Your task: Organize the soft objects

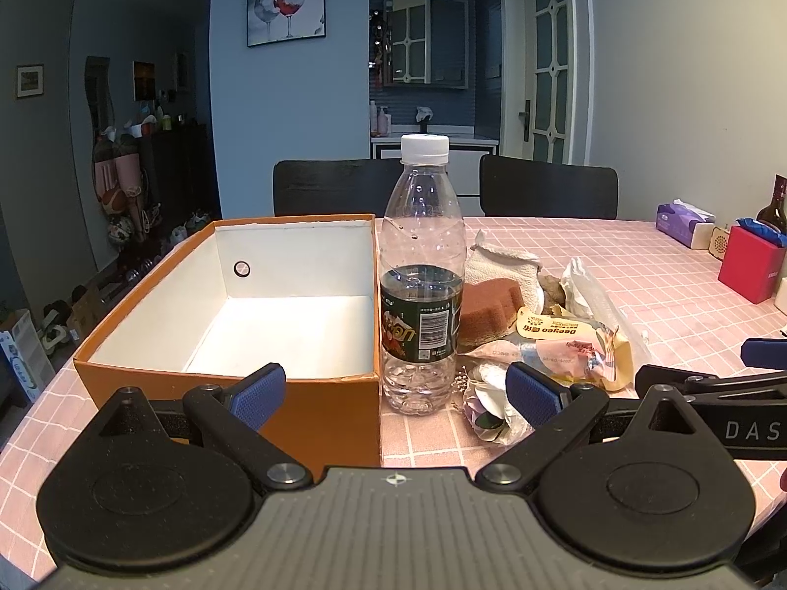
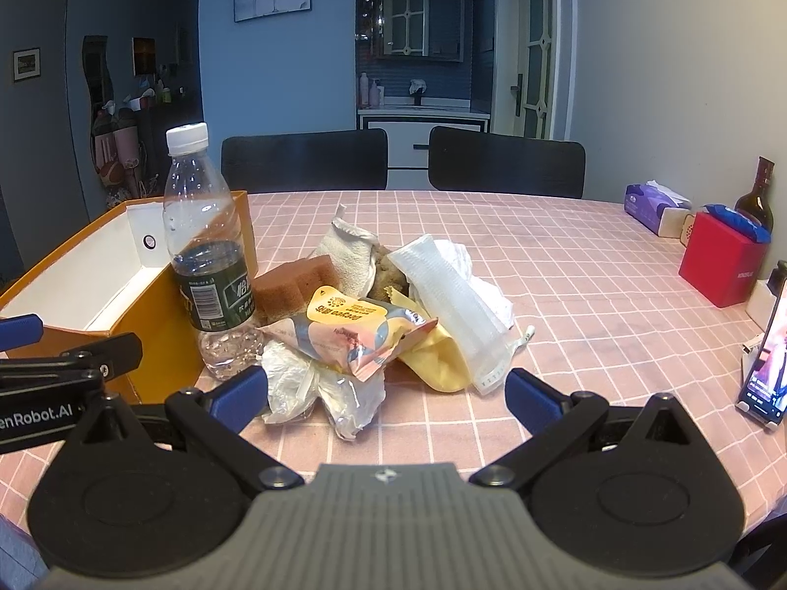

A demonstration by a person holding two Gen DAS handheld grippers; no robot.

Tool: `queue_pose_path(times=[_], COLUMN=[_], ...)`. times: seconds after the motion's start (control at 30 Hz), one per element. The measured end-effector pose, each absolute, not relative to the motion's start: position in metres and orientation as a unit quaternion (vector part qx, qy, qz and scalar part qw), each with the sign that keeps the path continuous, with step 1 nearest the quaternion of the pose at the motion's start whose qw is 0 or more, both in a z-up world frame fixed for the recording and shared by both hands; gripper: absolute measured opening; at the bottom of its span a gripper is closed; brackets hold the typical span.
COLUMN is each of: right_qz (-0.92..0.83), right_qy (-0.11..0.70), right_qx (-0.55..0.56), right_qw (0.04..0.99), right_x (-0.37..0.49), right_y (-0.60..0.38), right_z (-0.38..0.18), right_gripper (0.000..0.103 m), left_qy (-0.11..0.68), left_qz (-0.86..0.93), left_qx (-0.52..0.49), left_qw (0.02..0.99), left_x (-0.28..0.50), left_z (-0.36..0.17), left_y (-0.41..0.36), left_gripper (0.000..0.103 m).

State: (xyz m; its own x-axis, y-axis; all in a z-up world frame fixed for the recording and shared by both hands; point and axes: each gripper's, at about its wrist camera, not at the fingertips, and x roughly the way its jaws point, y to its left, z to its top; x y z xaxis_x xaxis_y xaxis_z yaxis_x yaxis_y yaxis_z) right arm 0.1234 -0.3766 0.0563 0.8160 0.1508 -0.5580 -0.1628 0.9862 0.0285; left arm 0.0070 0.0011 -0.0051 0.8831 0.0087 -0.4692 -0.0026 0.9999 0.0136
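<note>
2 claws wide, crinkly wrappers (image 2: 359, 339), spongy brick (image 2: 295, 285)

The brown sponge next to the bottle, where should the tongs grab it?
Grab the brown sponge across its flat vertical sides, coming down from above. Its top is bare, but the bottle, the white cloth and the snack wrapper crowd it, so probably no side approach.

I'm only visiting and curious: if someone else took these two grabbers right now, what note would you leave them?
Left gripper: open, holding nothing, facing the water bottle.
Right gripper: open, holding nothing, facing the pile.
Orange box: nothing inside as far as visible.
Beside the bottle lie the sponge, white cloth, snack packet and face masks.
Done: nothing boxed yet.
Left: probably move the soft items into the box.
</note>
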Motion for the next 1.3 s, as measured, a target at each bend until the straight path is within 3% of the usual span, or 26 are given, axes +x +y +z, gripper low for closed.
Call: queue_pose_path(times=[1.3], right_qz=[0.084], right_qy=[0.298], right_qx=[-0.011], right_qw=[0.951], right_x=[0.1230], right_y=[-0.3777], right_z=[0.0528], right_gripper=[0.101], left_qy=[0.244], left_qz=[0.004], left_qx=[0.009], left_qw=[0.970], left_x=[0.0029], left_z=[-0.0049], left_y=[-0.0019], left_gripper=[0.103])
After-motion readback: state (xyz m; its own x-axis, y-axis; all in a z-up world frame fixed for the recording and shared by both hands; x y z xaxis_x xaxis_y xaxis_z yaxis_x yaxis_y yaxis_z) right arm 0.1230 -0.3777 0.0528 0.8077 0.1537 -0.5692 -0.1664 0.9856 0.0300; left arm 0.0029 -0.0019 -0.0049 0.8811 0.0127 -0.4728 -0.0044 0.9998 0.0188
